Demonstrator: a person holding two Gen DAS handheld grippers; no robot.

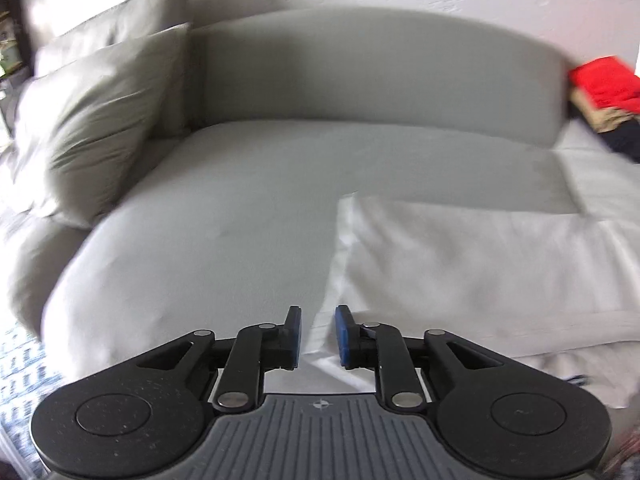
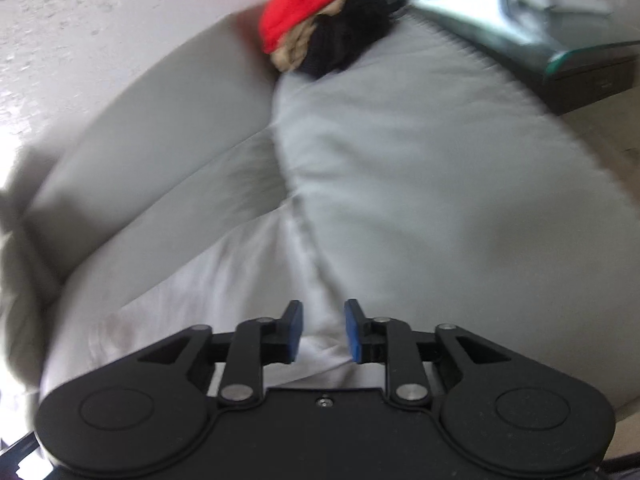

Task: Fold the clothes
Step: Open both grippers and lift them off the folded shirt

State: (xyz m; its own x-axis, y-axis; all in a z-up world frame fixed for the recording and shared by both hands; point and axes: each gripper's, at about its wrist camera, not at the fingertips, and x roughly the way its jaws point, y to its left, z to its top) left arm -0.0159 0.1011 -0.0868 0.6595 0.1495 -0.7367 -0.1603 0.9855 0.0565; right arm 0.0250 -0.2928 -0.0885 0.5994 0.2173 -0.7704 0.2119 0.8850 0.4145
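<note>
Left tongs (image 1: pixel 318 336) and right tongs (image 2: pixel 323 331) apart, empty, above white garment (image 1: pixel 480 264).

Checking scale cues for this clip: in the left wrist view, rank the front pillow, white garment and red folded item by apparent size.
1. White garment, though it lies nearest the camera, which inflates it.
2. Front pillow.
3. Red folded item, farthest away and cut by the frame edge.

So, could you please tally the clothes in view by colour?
White: 1, the white garment spread on the sofa
Red: 1, the red garment on top of the pile
Tan: 1, the tan garment under it
Black: 1, the black garment at the bottom
Total: 4
</note>
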